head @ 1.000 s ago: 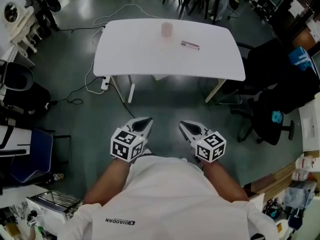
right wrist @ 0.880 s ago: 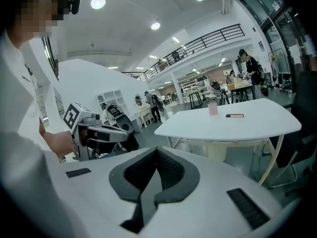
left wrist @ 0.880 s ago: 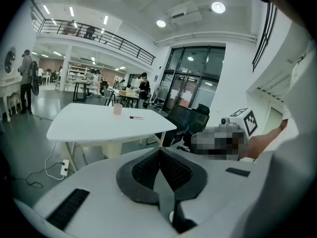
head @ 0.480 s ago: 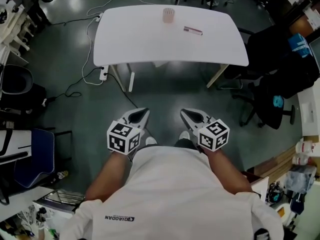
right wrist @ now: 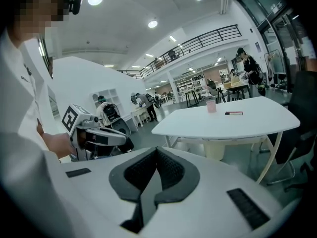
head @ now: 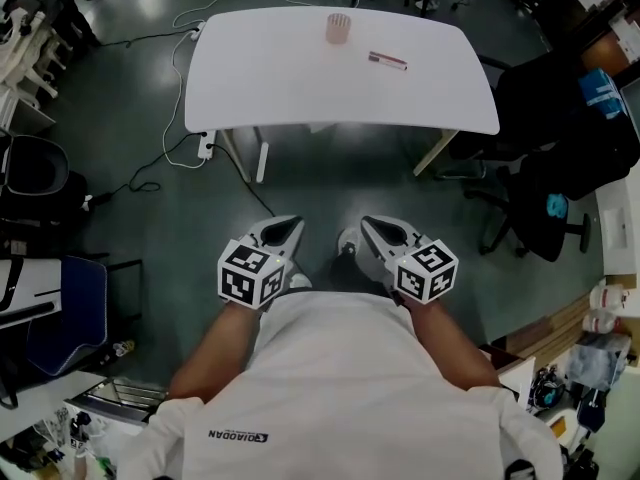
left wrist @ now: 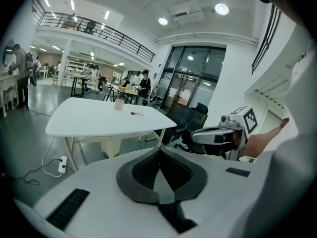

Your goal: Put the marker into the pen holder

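1. Since the earlier frame, the white table sits a little higher and larger in the head view. A shoe now shows on the floor between the two tools. This reads as the person stepping towards the table.
2. The left tool and the right tool are held side by side close to the person's body, pointing at the table and well short of it.
3. In each gripper view, the two dark ribbed pads meet at their tips with nothing between them. Both tools are closed and empty.
4. The marker lies flat on the far half of the table, right of centre.
5. The pen holder, a small pale pink cup, stands upright to the left of the marker, slightly farther away. The two are near each other but not touching.
6. A dark office chair stands off the right end of the table. The near edge of the table is free to approach.
7. The step in hand appears to be the approach, and nothing has been grasped yet.
8. To do it well, the person likely needs to stand right at the near edge, since both things lie towards the far side.
9. The right tool seems the better choice, as the marker lies on that side. Its jaws should open before it descends, then close across the barrel near the middle.
10. The cup looks light, so the left tool could steady it while the marker is tipped upright and lowered in.
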